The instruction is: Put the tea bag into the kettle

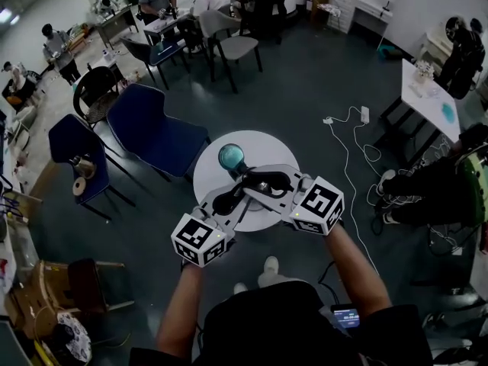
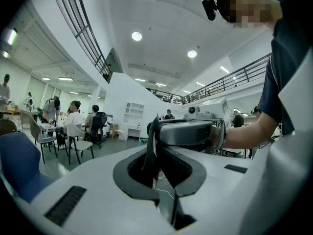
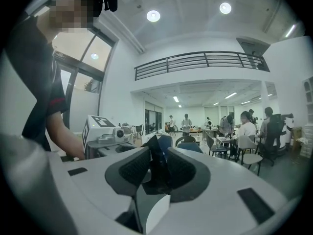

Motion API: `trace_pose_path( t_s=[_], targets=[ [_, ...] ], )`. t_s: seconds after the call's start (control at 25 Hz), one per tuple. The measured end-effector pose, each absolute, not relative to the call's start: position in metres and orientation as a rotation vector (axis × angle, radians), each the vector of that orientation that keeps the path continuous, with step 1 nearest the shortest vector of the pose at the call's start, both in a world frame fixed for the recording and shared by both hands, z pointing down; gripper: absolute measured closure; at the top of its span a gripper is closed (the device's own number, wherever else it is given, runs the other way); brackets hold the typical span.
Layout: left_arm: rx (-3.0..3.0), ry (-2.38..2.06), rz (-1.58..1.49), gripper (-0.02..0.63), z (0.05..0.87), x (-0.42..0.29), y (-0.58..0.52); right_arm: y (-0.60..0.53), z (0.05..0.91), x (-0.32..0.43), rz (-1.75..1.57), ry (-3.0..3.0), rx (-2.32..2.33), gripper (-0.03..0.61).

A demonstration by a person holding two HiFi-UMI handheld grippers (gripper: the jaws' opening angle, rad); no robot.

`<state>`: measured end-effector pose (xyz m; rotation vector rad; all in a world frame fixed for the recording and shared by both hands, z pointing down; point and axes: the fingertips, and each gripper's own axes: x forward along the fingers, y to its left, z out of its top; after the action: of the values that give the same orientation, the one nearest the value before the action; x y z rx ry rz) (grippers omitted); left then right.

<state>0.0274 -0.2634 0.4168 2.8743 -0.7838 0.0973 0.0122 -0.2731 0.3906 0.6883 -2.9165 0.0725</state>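
Tea bag [image 2: 150, 148] pinched from both sides, just on the near side of the kettle [image 1: 231, 157]

Blue chair [image 1: 152, 132] crowds the round tabletop [image 1: 210, 180] on the left, with open floor and a white cable [image 1: 347, 139] on the right. Only the head view shows the kettle, contents unclear. The gripper views show the left hand-held gripper [image 2: 155, 155] and the right hand-held gripper [image 3: 155, 168] each clamped on the dark bag.

A big open-plan workspace, part office and part lab — a tall white hall with round recessed ceiling lights [image 3: 153, 16] and a railed mezzanine balcony [image 3: 200, 61]. Seated people [image 2: 73, 119] work in groups on grey plastic chairs [image 1: 236, 46]. Blue padded chairs [image 1: 156, 132], a small round white table [image 1: 267, 145] and white open shelving [image 2: 133, 117] stand about, and a white power strip [image 1: 364, 114] lies on the dark floor [image 1: 305, 90].
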Motion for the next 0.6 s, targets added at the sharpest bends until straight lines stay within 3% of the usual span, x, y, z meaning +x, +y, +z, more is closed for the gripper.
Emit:
trace_pose_path(
  t_s=[0.24,0.6],
  targets=[
    [2.857,-0.835,0.110,0.577,0.420,0.026,-0.278,-0.283,0.394,0.008,0.012,-2.895,0.648,0.532],
    [2.799,-0.887,0.060,0.563,0.430,0.019,-0.300,-0.312,0.399,0.018,0.085,-2.934,0.697,0.541]
  ],
)
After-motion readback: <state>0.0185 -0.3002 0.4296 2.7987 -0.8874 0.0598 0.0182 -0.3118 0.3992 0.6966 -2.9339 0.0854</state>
